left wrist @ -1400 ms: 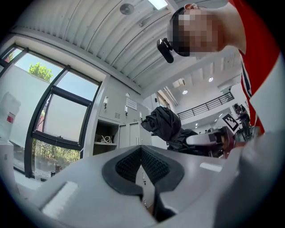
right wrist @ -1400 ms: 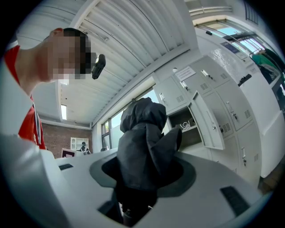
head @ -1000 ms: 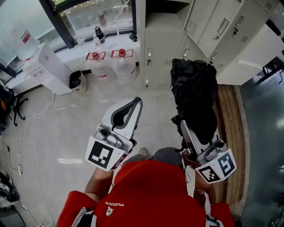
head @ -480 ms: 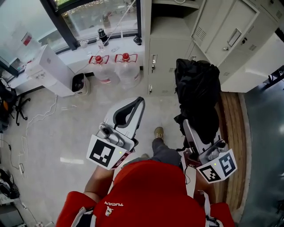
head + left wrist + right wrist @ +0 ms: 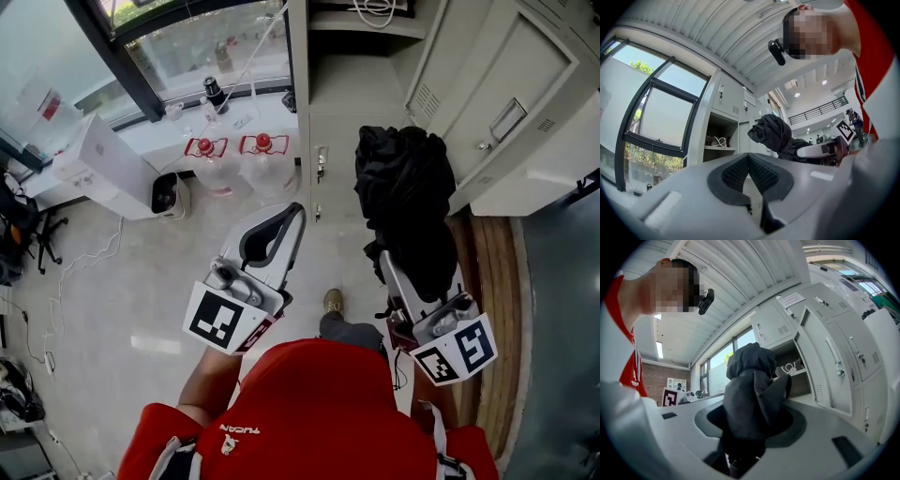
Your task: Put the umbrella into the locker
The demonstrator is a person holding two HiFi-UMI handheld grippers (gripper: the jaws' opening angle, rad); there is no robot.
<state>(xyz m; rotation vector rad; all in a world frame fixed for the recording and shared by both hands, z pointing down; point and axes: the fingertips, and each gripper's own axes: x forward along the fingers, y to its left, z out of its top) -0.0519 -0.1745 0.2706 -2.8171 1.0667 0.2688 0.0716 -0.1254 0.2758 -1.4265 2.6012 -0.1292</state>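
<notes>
one black folded umbrella (image 5: 405, 202) stands clamped in the right gripper (image 5: 405, 281), just short of the one open locker (image 5: 347, 75), whose shelf holds one coiled white cable (image 5: 375, 9). the left gripper (image 5: 292, 214) has its two jaws pressed together on nothing. two red-capped water jugs (image 5: 208, 155) sit by the window.

The umbrella (image 5: 405, 197), black and folded, with its loose fabric bunched and unfastened, was clamped at its near end between the jaws of the right gripper (image 5: 752, 423). Its bulk jutted forward past them. It was seen in front of the locker (image 5: 352, 94), outside it and near the open compartment. The locker, of pale grey metal, was found with that compartment open. Its door (image 5: 487, 103) was swung out to the right, and a coiled white cable (image 5: 375, 9) was seen on the shelf inside.
</notes>
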